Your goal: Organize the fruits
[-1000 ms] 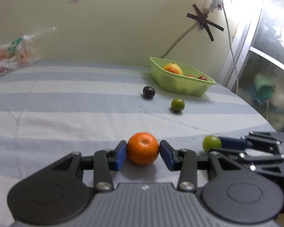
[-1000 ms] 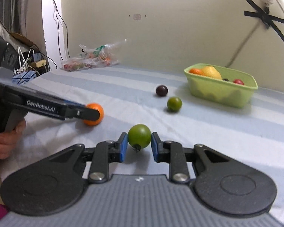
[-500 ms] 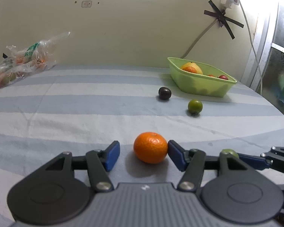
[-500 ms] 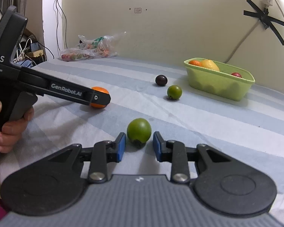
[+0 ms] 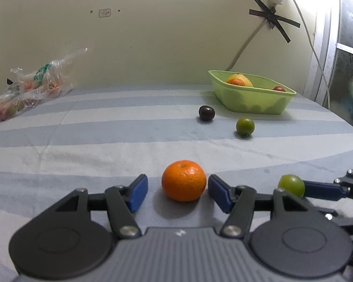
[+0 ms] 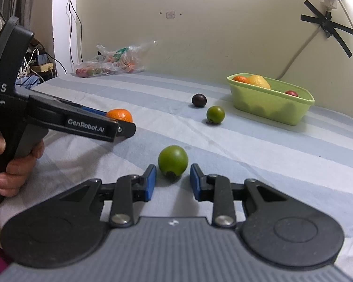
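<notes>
At the bottom of the left view, the left gripper has its blue fingers apart, with the orange sitting on the cloth between them. One finger looks very near the orange's right side, the other has a gap, so nothing is squeezed. My guess is the fingers are lined up this way so they can shut on the orange and lift it. At the bottom of the right view, the right gripper is also spread wide, and a green fruit rests just ahead of its tips, not held. It probably waits there for the same reason. A hand at the left edge of that view holds the left tool. Farther up, near the middle of both views, a dark plum and a second green fruit lie loose, near each other. Just past them on the right stands a green bowl with some fruit already inside, likely the place where all the loose fruit should go. The cloth has blue and white stripes and some soft wrinkles, so round fruit may roll a little. At the far left lies a plastic bag with more fruit. Behind it all is a pale wall with black tape and a white cord in the upper right.
</notes>
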The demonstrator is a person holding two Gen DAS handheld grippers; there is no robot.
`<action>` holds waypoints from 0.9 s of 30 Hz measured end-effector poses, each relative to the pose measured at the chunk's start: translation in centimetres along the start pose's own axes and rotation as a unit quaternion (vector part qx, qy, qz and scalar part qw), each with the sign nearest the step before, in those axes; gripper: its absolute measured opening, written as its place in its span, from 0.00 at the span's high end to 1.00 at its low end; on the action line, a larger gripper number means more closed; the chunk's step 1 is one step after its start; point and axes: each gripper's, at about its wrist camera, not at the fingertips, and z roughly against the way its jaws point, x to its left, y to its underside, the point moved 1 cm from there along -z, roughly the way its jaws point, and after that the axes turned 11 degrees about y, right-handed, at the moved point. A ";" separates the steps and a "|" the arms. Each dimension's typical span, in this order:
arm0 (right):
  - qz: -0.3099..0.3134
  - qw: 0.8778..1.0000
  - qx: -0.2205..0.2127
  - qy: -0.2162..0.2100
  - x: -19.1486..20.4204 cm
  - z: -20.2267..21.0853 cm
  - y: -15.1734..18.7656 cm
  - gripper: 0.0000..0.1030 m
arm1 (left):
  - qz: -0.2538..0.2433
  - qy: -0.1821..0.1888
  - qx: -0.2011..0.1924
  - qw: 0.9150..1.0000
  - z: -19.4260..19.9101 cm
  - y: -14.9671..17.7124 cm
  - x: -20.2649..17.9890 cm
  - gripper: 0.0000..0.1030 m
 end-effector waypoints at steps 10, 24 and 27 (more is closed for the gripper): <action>0.000 1.000 0.000 0.000 0.0 0.0 0.0 0.66 | 0.002 0.007 -0.004 1.000 0.1 0.1 0.4 0.42; -0.005 1.000 -0.003 0.010 0.0 0.1 0.0 0.62 | 0.000 0.009 -0.006 1.000 0.2 0.1 0.5 0.39; -0.005 1.000 -0.003 0.010 0.0 0.1 0.0 0.62 | 0.000 0.010 -0.006 1.000 0.2 0.1 0.5 0.39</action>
